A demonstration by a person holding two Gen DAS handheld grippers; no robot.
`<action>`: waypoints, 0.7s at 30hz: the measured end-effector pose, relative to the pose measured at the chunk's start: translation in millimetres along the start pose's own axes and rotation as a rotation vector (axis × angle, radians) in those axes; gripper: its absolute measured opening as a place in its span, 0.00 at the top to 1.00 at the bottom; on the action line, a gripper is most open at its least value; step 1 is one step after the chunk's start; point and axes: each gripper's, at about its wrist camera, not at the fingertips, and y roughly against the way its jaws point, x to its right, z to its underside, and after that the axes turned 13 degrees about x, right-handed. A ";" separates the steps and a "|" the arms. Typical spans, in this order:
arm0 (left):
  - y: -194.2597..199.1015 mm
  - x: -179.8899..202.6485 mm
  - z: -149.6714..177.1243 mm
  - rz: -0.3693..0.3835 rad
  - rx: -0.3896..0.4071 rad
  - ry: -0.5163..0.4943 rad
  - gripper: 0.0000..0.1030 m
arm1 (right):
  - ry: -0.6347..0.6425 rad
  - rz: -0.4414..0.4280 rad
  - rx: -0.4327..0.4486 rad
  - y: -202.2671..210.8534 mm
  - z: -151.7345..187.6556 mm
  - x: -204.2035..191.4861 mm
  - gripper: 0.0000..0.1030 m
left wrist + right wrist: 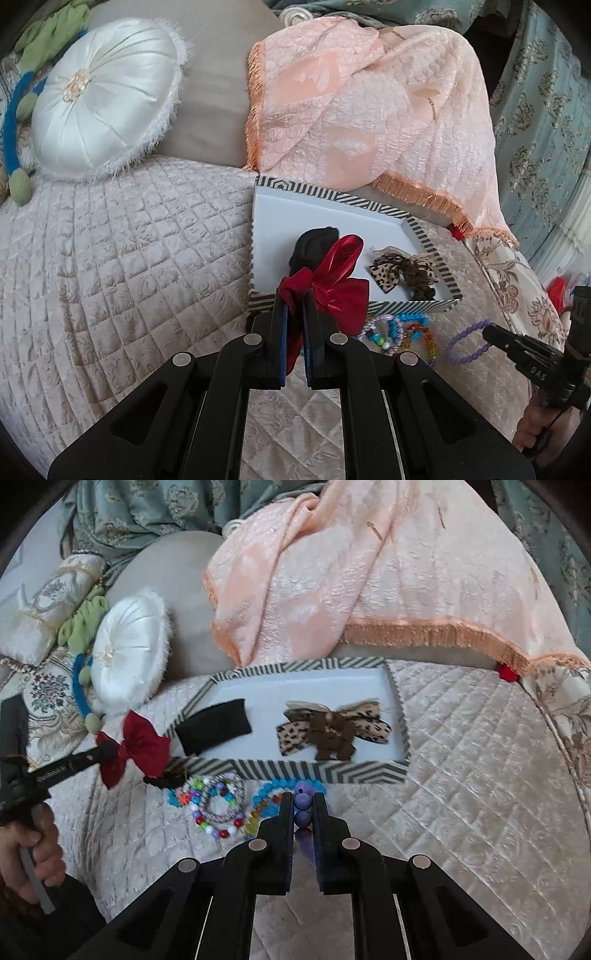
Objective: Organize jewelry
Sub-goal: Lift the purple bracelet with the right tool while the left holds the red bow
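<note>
From my left wrist, my left hand-held gripper (pixel 295 299) is clamped on a red satin bow scrunchie (pixel 332 284), held just over the near rim of the striped box (pixel 321 195) on the quilted bed (pixel 129 258). Inside the box lie a black fabric band (pixel 310 243) and a leopard-print bow (pixel 399 273). Beaded bracelets (pixel 391 328) sit on the quilt just in front of the box. At far right, my right hand-held gripper (pixel 491 332) pinches a purple bead bracelet (pixel 465 343).

From my right wrist, my right hand-held gripper (pixel 303 805) is closed on the purple bead bracelet (pixel 303 801), above the bracelet pile (pixel 218 805) near the box's front wall (pixel 295 771). My left hand-held gripper (pixel 99 755) holds the red scrunchie (pixel 136 749) beside the box's left end.
</note>
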 end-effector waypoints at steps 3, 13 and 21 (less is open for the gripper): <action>6.9 8.2 -1.4 0.006 0.006 -0.015 0.95 | -0.001 0.012 -0.005 6.2 -0.2 -0.4 0.92; 14.7 31.2 -1.4 0.016 -0.014 -0.051 0.95 | -0.001 -0.022 -0.001 15.5 2.2 -15.7 0.92; 18.5 44.6 -1.9 0.018 -0.014 -0.082 0.95 | 0.000 0.003 0.013 22.5 -1.3 -17.6 0.92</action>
